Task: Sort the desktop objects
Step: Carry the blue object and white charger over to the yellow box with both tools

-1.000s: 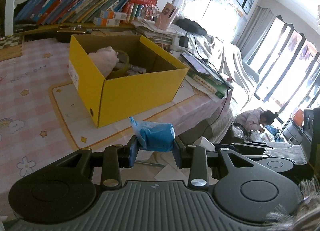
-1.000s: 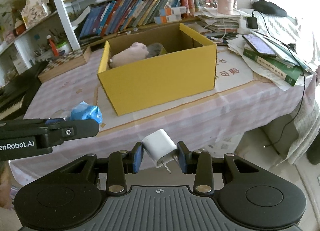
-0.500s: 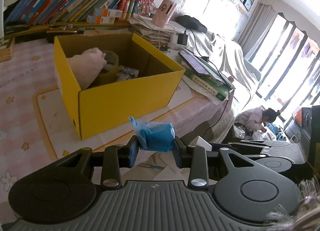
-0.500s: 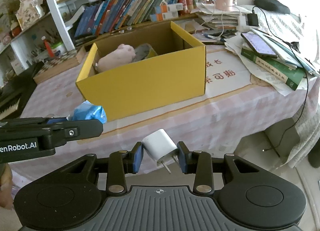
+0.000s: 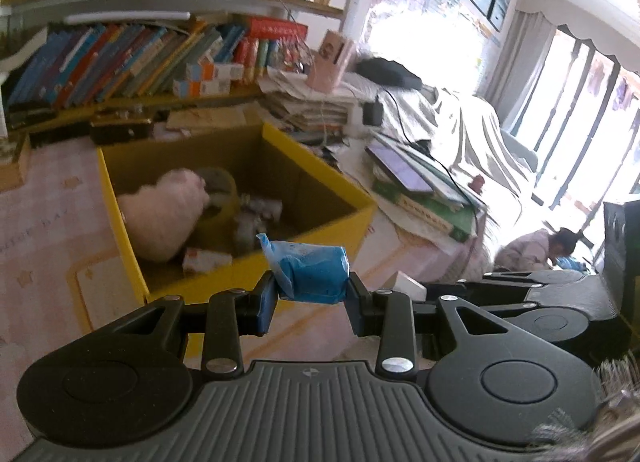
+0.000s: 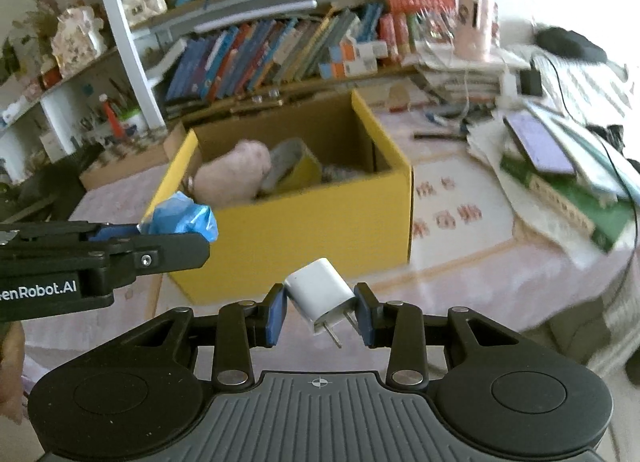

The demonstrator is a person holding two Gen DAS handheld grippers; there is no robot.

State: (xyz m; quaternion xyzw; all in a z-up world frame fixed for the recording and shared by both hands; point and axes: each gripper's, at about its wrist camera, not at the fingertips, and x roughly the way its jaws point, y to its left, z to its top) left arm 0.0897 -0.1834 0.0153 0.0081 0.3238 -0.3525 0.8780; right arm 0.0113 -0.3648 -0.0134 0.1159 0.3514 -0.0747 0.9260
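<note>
The left hand-held gripper (image 5: 312, 296) is clamped on a blue bag (image 5: 309, 273), all rolled up. The right hand-held gripper (image 6: 320, 308) is clamped on a white plug (image 6: 322, 296), which sits tilted with its two metal pins pointing down and toward the camera. Both things are up in the air, at the near side of the yellow box (image 6: 320, 221), which stands in the middle of the tabletop (image 6: 472, 258).

The box already holds a pink soft toy (image 5: 164, 217), a tape roll (image 5: 222, 197) and some small bits I cannot make out because the view is blurry.

To do this step well, I think each hand should go up over the near wall first, then let go above a bare spot in the right half of the box. Keep both hands apart so they do not bump. Drop the plug from low down so it does not bounce out.
</note>
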